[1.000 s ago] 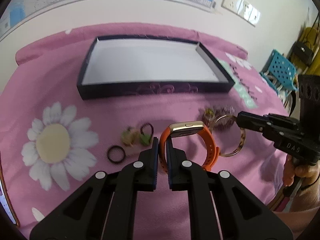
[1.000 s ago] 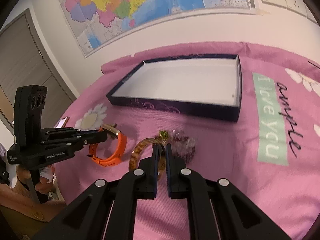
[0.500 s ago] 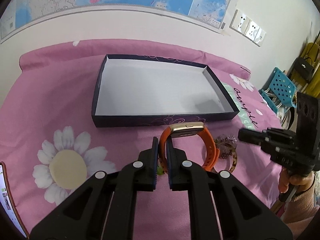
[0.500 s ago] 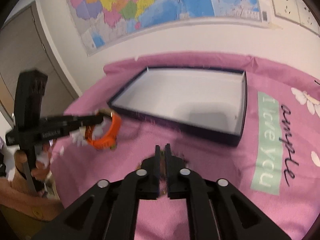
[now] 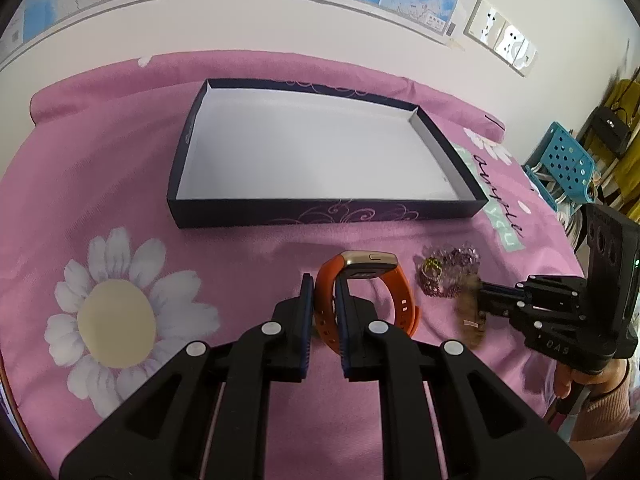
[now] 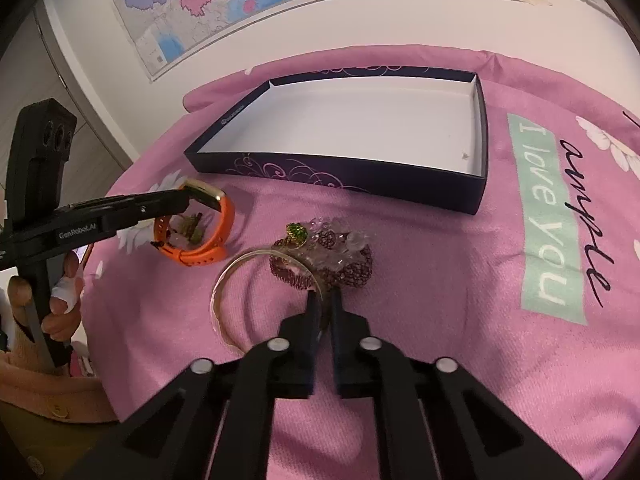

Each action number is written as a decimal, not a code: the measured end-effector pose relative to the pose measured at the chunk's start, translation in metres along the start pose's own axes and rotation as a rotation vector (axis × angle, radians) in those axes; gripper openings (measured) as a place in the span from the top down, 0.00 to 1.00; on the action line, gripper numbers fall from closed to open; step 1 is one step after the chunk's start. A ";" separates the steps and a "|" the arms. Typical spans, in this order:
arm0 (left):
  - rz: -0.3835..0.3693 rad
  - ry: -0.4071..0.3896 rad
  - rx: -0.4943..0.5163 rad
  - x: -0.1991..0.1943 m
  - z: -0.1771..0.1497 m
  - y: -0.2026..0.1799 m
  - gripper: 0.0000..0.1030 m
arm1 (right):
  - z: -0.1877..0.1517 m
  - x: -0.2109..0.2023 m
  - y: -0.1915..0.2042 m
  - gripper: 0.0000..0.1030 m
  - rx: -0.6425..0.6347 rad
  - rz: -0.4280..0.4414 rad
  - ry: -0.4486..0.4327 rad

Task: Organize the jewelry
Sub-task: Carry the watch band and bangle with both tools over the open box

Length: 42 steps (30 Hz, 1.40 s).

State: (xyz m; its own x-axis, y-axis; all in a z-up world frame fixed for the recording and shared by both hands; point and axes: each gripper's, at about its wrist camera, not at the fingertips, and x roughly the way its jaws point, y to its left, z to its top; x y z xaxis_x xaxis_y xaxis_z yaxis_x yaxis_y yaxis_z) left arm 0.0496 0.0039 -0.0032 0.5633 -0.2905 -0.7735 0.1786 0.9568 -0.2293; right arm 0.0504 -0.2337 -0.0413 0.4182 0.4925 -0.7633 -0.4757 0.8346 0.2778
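- Gripping the orange watch (image 5: 362, 300) by 1 side of its strap, the left gripper (image 5: 321, 294) has its fingers narrowed hard onto the band, so the gold case rides on top and the loop hangs free, lifted just off the pink cloth (image 5: 120, 184).
- The right gripper (image 6: 323, 300) is pinched shut on the thin rim of the bangle (image 6: 228, 280), whose hoop swings out toward 9 o'clock of its fingers.
- A purple beaded heap with a green-stone ring (image 6: 297, 233) lies at 12 o'clock of the right fingers, just beyond them.
- The dark box (image 6: 340, 178), white inside and holding nothing yet, waits farther at 12 o'clock (presumably where both pieces are bound).
- Small greenish trinkets (image 6: 190, 228) show through the watch loop.
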 end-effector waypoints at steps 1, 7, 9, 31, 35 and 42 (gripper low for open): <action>-0.001 0.003 0.000 0.001 0.000 0.000 0.89 | 0.000 -0.001 0.000 0.96 -0.001 -0.005 -0.008; -0.019 -0.004 -0.009 0.000 0.003 0.000 0.89 | 0.012 -0.017 -0.004 0.96 0.009 0.021 -0.069; -0.028 -0.014 -0.020 -0.002 0.009 0.003 0.89 | 0.021 -0.021 -0.005 0.96 0.005 0.019 -0.089; -0.016 -0.099 -0.073 0.034 0.120 0.023 0.89 | 0.156 0.041 -0.047 0.96 -0.037 -0.104 -0.096; -0.003 -0.073 -0.082 0.054 0.134 0.029 0.89 | 0.172 0.061 -0.051 0.96 -0.031 -0.121 -0.060; 0.015 -0.033 -0.106 0.085 0.152 0.039 0.89 | 0.189 0.089 -0.058 0.96 -0.026 -0.164 -0.005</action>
State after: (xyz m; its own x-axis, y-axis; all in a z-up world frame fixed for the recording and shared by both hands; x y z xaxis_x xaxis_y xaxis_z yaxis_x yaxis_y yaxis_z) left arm 0.2268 0.0151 0.0117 0.5914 -0.2746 -0.7582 0.0844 0.9562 -0.2804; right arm 0.2617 -0.1916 -0.0154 0.4958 0.3510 -0.7944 -0.4207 0.8973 0.1339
